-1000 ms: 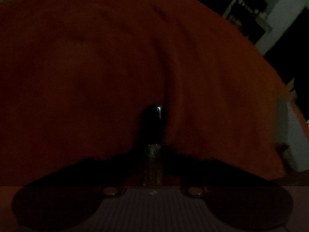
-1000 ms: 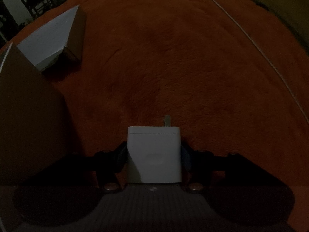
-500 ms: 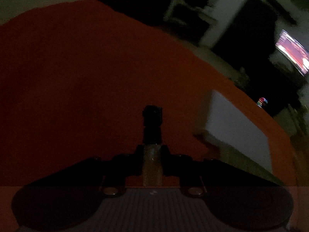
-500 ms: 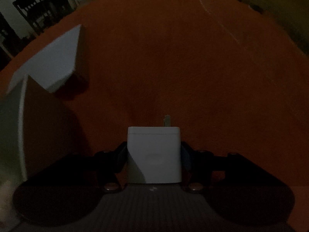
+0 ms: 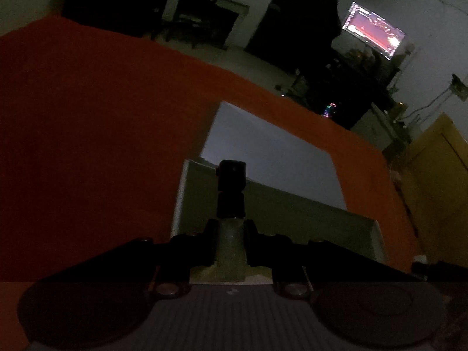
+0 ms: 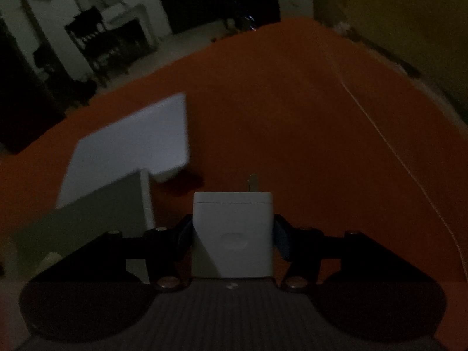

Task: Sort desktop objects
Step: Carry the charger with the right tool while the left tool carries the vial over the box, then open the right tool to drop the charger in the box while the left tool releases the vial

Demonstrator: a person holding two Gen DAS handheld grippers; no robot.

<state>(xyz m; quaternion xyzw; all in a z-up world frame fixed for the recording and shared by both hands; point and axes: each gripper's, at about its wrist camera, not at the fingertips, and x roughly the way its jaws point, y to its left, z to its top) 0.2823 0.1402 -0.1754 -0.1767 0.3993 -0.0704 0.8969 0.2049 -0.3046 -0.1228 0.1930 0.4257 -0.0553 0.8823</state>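
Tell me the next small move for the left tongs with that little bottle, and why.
Probably ease the left tongs forward and down, then release. They are shut on the small dark-capped bottle, which is already in line with the open grey box just ahead. The right tongs hold the white charger beside that box.
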